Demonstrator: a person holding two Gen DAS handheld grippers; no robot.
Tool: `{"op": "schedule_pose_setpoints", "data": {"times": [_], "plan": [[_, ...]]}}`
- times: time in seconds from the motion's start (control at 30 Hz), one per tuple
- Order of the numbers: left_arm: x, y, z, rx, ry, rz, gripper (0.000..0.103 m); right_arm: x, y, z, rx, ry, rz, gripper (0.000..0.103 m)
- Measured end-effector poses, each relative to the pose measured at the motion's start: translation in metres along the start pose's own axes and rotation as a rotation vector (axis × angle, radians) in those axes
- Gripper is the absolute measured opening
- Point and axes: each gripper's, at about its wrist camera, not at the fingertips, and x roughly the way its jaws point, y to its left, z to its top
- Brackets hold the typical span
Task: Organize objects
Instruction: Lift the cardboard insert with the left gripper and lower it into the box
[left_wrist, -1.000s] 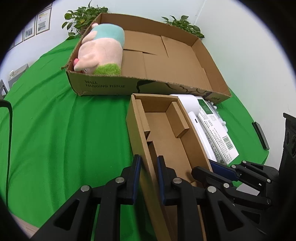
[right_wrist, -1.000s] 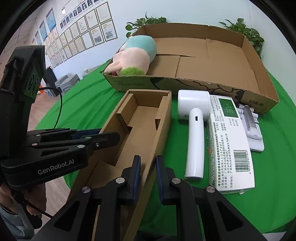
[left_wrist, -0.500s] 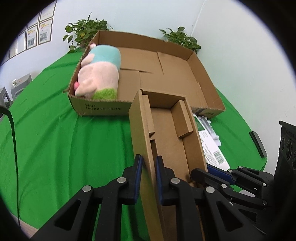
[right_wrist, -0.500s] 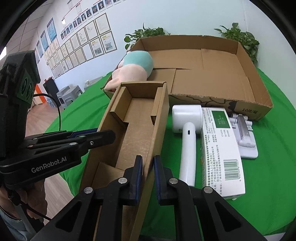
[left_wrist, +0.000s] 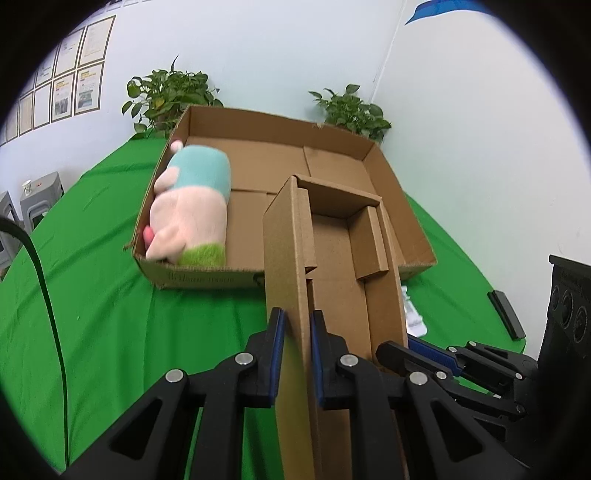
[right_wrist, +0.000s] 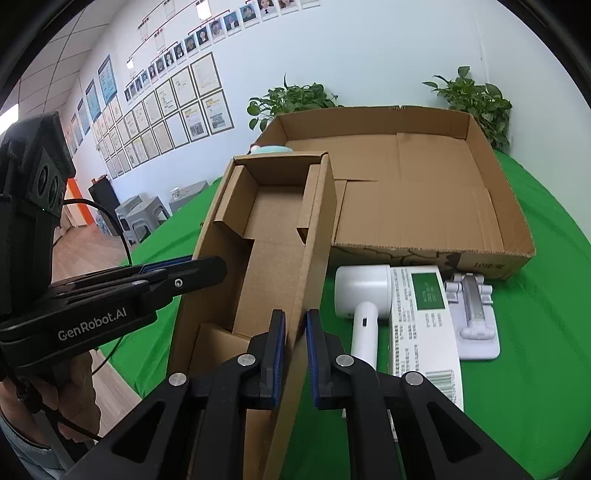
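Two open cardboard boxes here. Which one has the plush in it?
The wide shallow box at the back, plush in its left end; the narrow box held by both grippers doesn't.

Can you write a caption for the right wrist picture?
Two grippers lift a narrow cardboard box beside a white hair dryer.

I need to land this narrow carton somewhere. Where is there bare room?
Free: the big cardboard tray's floor right of the plush toy, and bare green cloth left of the tray. Crowded: the strip before the tray, with hair dryer, white-green box and white holder.
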Motion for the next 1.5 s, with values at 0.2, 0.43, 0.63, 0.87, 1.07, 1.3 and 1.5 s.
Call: {"op": "schedule_pose_setpoints", "data": {"times": [0.2, 0.43, 0.63, 0.87, 1.07, 1.3, 1.5], "plan": [[0.003, -0.001, 0.018, 0.008, -0.029, -0.017, 0.012, -0.005, -0.006, 0.02, 0.006, -0.05, -0.012, 0.009], [0.01, -0.006, 0.046, 0.041, -0.078, -0.024, 0.01, -0.006, -0.011, 0.043, 0.005, -0.082, -0.035, 0.009], [0.014, -0.006, 0.075, 0.053, -0.126, -0.022, 0.009, -0.01, -0.014, 0.075, -0.013, -0.146, -0.053, 0.009], [0.02, -0.003, 0.116, 0.064, -0.18, -0.009, 0.009, -0.001, -0.011, 0.118, -0.055, -0.197, -0.072, 0.009], [0.026, 0.007, 0.146, 0.044, -0.212, -0.008, 0.009, 0.009, -0.016, 0.163, -0.05, -0.239, -0.054, 0.009], [0.043, 0.024, 0.181, 0.037, -0.228, 0.029, 0.009, 0.044, -0.019, 0.216, -0.05, -0.245, -0.04, 0.009], [0.071, 0.037, 0.197, 0.009, -0.188, 0.031, 0.009, 0.085, -0.036, 0.255, -0.013, -0.23, -0.022, 0.009]]}}
